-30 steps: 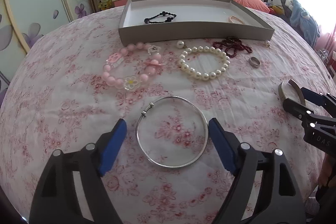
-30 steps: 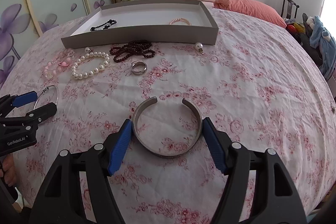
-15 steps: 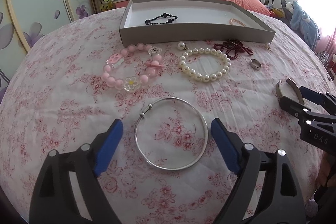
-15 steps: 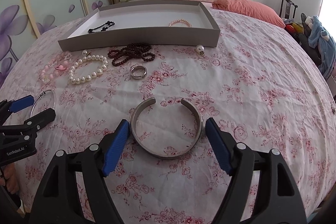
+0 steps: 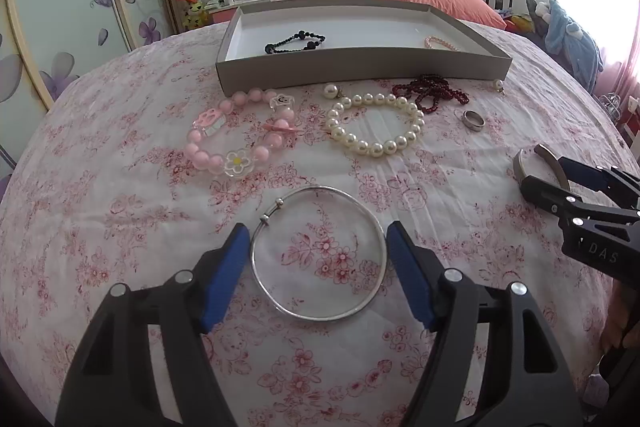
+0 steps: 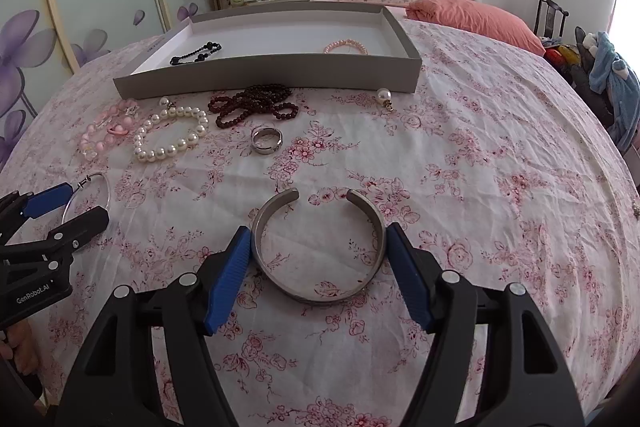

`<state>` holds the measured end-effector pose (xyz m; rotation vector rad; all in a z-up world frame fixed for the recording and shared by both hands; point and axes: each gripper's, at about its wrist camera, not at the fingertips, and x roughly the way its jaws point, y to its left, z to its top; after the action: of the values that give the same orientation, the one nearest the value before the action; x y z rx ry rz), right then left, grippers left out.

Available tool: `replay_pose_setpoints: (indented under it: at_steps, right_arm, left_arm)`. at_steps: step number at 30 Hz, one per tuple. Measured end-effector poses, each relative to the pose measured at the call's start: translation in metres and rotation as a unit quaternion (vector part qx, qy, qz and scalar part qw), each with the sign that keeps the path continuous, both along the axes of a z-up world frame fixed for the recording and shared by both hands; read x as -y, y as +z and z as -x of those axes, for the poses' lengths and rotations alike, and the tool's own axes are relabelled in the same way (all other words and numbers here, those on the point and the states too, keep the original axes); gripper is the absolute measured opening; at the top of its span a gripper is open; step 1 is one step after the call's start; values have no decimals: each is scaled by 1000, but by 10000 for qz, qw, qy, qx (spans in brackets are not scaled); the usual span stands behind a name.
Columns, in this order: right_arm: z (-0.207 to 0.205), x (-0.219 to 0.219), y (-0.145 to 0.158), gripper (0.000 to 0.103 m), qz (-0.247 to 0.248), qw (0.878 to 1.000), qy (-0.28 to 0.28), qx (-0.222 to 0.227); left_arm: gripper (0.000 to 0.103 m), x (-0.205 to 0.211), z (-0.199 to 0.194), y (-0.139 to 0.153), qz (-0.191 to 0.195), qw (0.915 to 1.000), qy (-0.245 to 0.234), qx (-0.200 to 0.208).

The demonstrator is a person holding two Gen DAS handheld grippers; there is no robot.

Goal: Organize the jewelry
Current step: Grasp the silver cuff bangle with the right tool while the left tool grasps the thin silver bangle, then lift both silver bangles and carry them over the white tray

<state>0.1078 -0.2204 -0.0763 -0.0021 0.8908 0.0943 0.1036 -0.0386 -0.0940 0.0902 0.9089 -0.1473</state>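
Note:
A thin silver bangle (image 5: 276,297) lies on the floral cloth between the blue pads of my left gripper (image 5: 318,235); the pads touch or nearly touch its sides. A wide open-ended steel cuff (image 6: 320,291) lies between the pads of my right gripper (image 6: 318,231), which press its two sides. A grey tray (image 5: 360,73) at the back holds a black bead bracelet (image 5: 294,42) and a small pink bracelet (image 5: 440,43). The tray (image 6: 264,79) also shows in the right wrist view.
In front of the tray lie a pink bead bracelet (image 5: 240,137), a white pearl bracelet (image 5: 376,125), dark red beads (image 5: 430,93), a steel ring (image 5: 473,120) and two pearl earrings (image 5: 331,91). The right gripper shows at right in the left wrist view (image 5: 560,175).
Both grippers have narrowed: the left pads have closed in to the silver bangle's sides, the right pads onto the steel cuff. Neither piece has left the cloth.

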Motion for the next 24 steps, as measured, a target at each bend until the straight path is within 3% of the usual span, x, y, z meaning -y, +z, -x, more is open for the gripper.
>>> replay_pose_setpoints:
  at_steps: [24]
  right_arm:
    - [1,2,14,68,-205,9994,-8,276]
  left_arm:
    - [68,-13,-3,6,188,9997,133,30]
